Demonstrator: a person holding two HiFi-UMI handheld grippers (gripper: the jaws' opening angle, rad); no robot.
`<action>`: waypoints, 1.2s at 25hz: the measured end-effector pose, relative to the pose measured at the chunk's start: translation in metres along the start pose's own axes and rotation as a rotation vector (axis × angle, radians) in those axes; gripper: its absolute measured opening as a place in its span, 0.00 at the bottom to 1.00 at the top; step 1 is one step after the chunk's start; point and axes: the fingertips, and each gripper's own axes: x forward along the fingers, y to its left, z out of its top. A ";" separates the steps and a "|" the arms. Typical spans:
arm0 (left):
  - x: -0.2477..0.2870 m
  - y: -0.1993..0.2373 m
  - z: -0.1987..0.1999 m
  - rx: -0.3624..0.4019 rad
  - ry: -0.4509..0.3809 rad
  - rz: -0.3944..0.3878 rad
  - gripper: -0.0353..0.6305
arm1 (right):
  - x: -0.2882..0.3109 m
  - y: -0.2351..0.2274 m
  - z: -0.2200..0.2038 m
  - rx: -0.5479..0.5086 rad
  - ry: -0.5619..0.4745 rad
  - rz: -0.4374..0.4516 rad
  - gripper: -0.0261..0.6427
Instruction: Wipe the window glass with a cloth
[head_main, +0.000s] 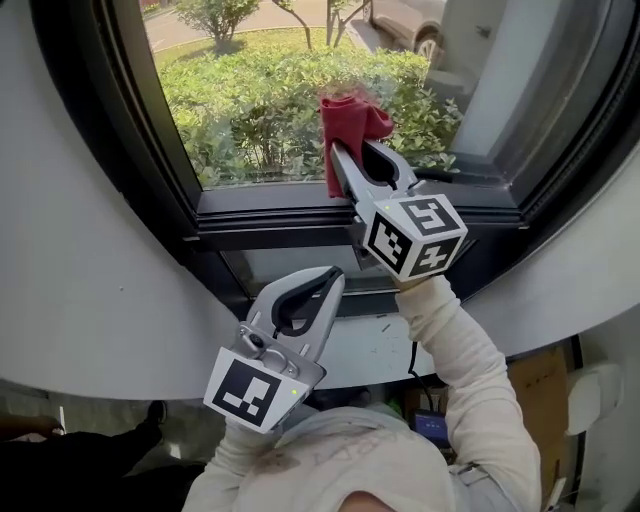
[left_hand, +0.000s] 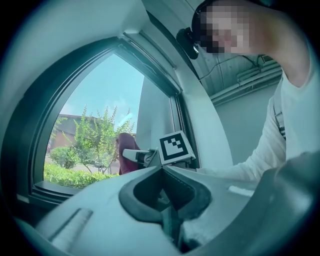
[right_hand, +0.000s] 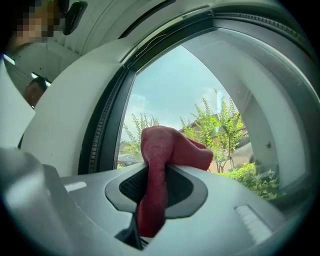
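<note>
A red cloth (head_main: 352, 115) is bunched against the window glass (head_main: 270, 90), low on the pane and just above the dark frame (head_main: 300, 208). My right gripper (head_main: 344, 152) is shut on the cloth, with one tail hanging down the left side of the jaws. In the right gripper view the cloth (right_hand: 165, 147) is pinched between the jaws and rises above them. My left gripper (head_main: 332, 278) hangs lower, in front of the sill (head_main: 385, 345), shut and holding nothing. The left gripper view shows the right gripper's marker cube (left_hand: 176, 146) and the cloth (left_hand: 125, 154) at the pane.
Green bushes (head_main: 250, 100) and a parked car (head_main: 415, 25) lie outside the glass. White curved wall (head_main: 90, 250) flanks the window on both sides. A cardboard box (head_main: 540, 400) and cables (head_main: 425, 420) sit below the sill at right.
</note>
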 end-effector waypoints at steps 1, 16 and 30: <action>0.003 -0.003 0.000 0.001 0.002 -0.005 0.05 | -0.006 0.002 0.003 -0.001 -0.002 0.013 0.19; 0.025 -0.027 0.000 0.037 0.028 -0.021 0.05 | -0.178 0.024 0.004 0.004 -0.059 0.136 0.19; 0.019 -0.027 0.006 0.052 0.021 -0.006 0.05 | -0.187 0.048 0.004 0.042 -0.107 0.191 0.19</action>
